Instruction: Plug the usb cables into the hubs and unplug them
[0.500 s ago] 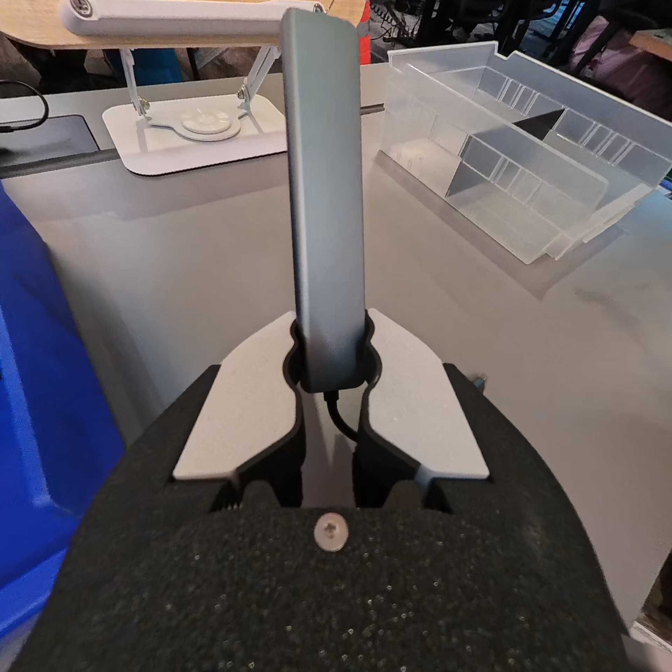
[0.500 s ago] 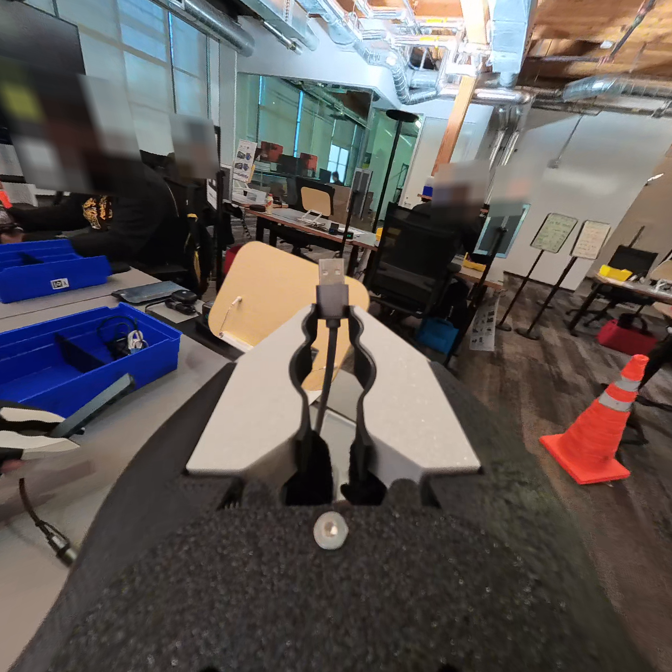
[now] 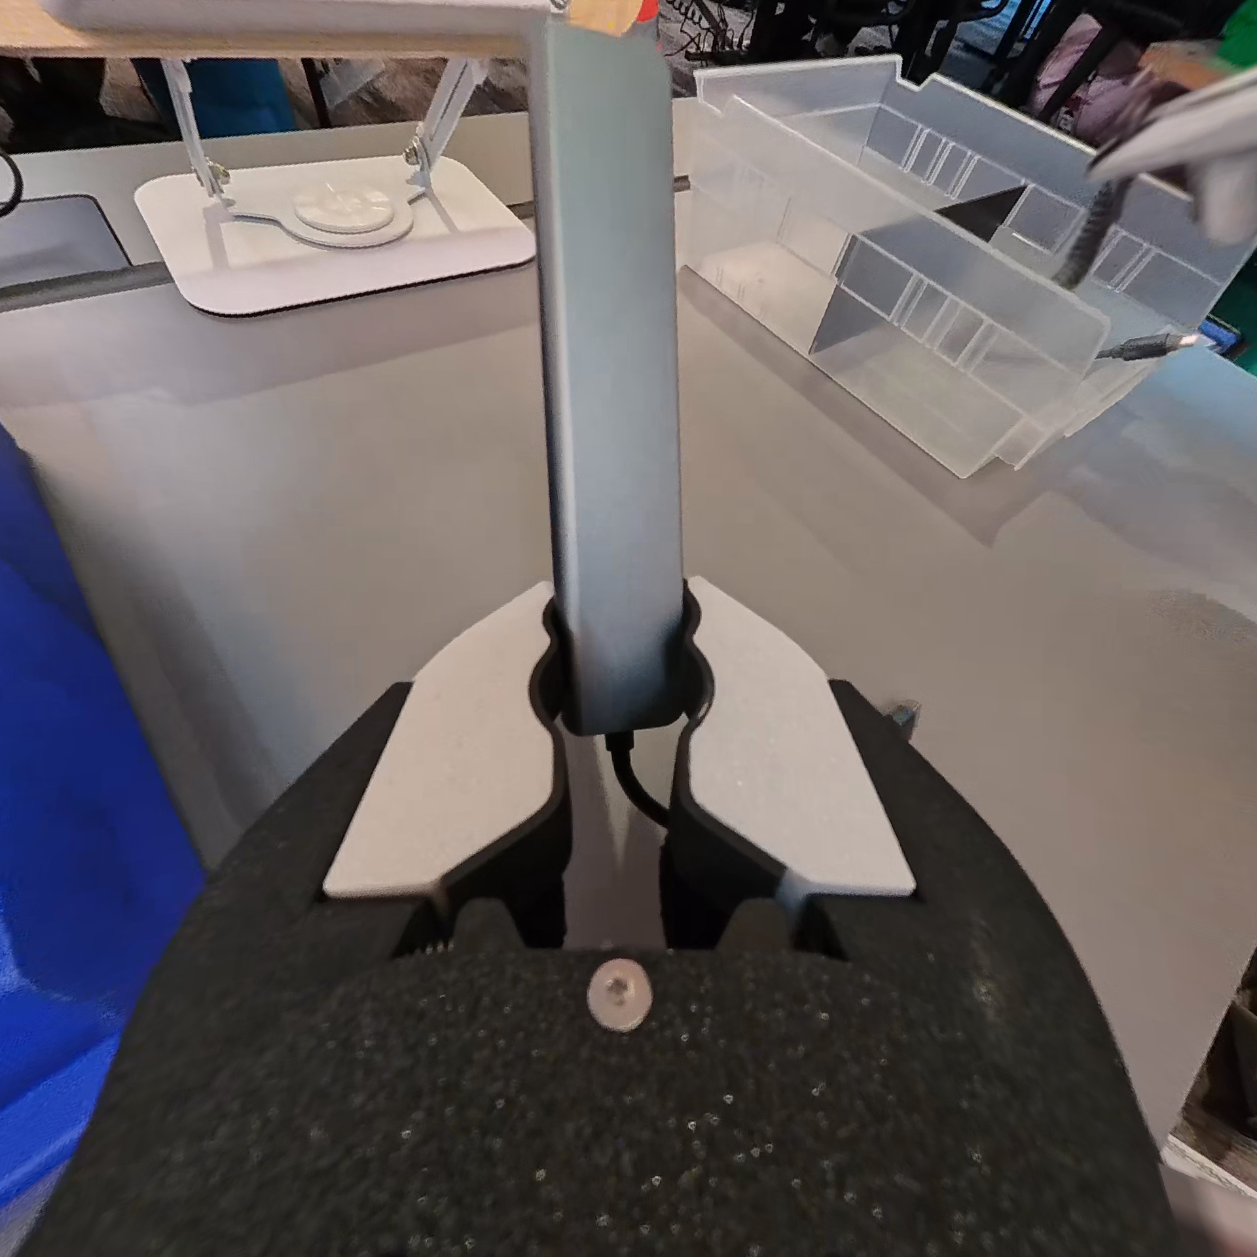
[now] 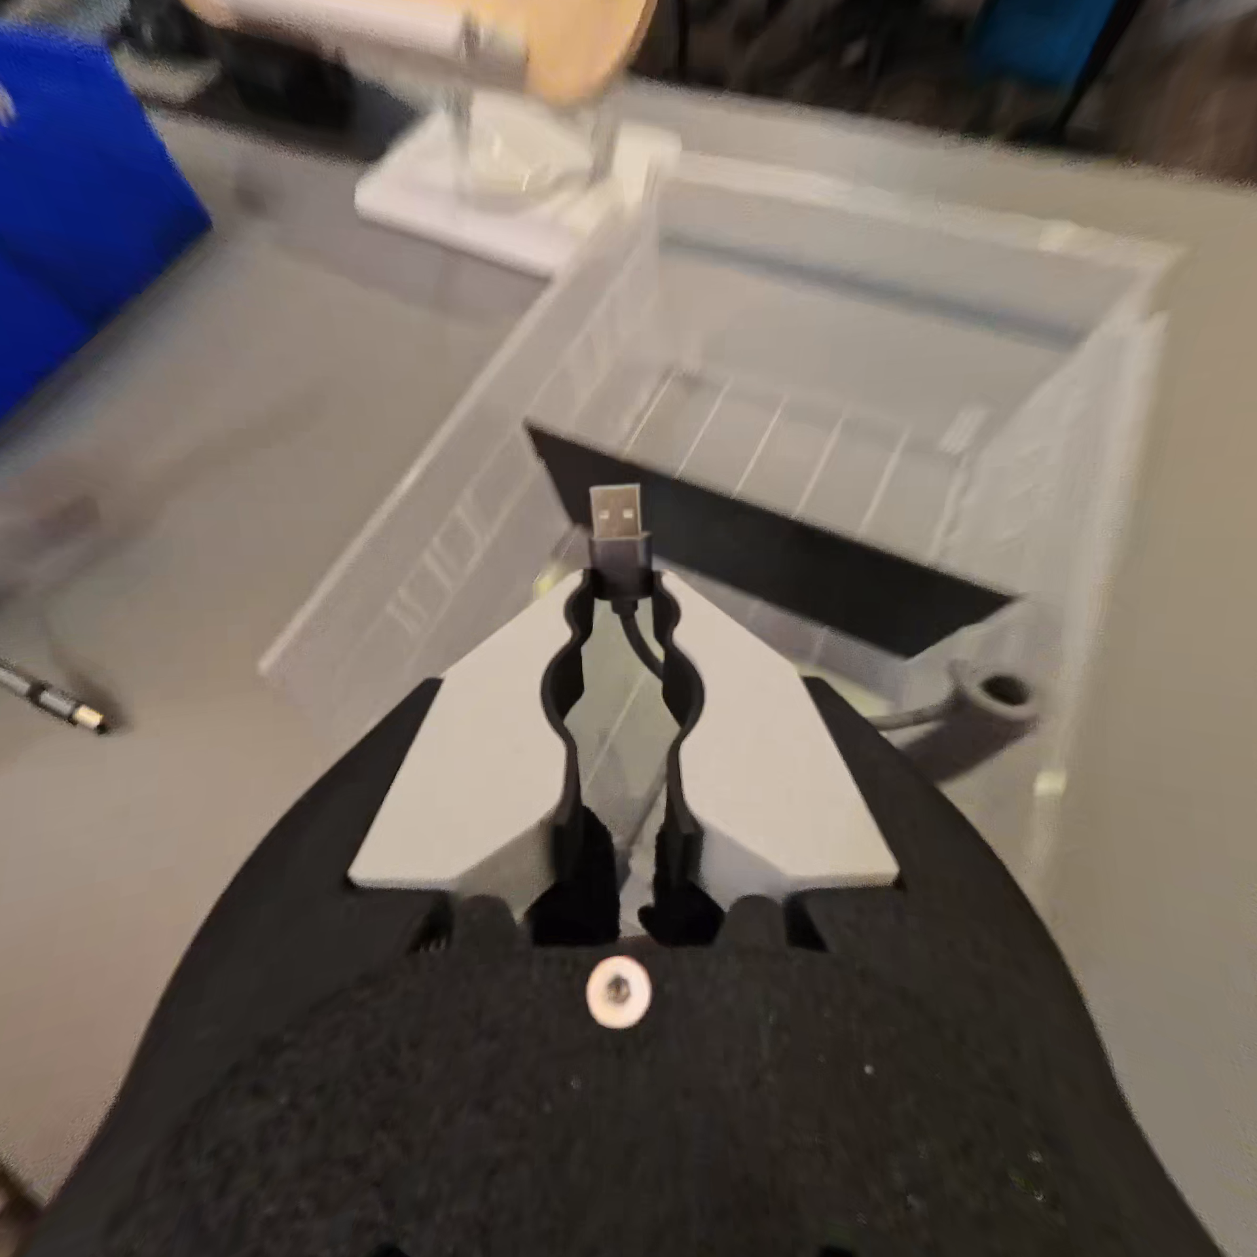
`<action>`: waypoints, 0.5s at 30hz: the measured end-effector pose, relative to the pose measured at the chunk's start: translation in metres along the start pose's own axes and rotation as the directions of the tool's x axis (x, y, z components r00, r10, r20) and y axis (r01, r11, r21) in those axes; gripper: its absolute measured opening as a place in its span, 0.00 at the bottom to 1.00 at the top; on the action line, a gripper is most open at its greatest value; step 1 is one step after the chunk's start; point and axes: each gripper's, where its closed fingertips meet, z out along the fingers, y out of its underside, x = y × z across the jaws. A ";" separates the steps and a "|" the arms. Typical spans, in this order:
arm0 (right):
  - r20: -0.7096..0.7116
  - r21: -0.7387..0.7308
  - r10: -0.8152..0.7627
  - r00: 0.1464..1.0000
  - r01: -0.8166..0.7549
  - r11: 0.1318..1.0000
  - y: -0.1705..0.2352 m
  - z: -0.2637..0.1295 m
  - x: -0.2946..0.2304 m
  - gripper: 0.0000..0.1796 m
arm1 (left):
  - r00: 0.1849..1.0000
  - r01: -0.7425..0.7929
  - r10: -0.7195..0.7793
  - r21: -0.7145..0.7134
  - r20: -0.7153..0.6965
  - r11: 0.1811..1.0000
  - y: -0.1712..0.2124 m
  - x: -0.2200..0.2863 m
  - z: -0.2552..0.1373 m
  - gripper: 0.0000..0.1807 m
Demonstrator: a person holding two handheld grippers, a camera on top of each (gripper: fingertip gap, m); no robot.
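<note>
Left wrist view: left gripper (image 3: 620, 670) clamped on the near end of a grey hub (image 3: 609, 381), jaws pressed against its two sides; hub pointing forward and away, above the grey table (image 3: 381, 517); short black cord (image 3: 629, 782) leaving the hub's near end and dropping between the jaws. Behind, right: clear plastic bin (image 3: 904, 286) with dividers; over it, at the frame's upper right edge, blurred right gripper with a dark cable hanging beneath; small plug (image 3: 1149, 348) at the bin's right edge. Behind, left: white stand (image 3: 340, 231) on a flat base. Far left: blue bin (image 3: 61, 748).

Right wrist view (blurred by motion): right gripper (image 4: 620, 581) pinching a dark USB plug (image 4: 617, 527) at its tips, metal end projecting forward, cable (image 4: 639, 636) trailing back between the jaws. Directly beyond: clear bin and its dark divider (image 4: 782, 551). Left, on the table: another connector tip (image 4: 58, 704). Hub and USB plug apart, not mated.
</note>
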 end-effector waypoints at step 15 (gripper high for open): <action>0.043 -0.342 -0.086 0.995 0.096 0.935 0.030 -0.027 -0.012 0.26 | 0.999 -0.020 0.020 -0.016 -0.035 1.000 0.007 0.011 0.004 0.16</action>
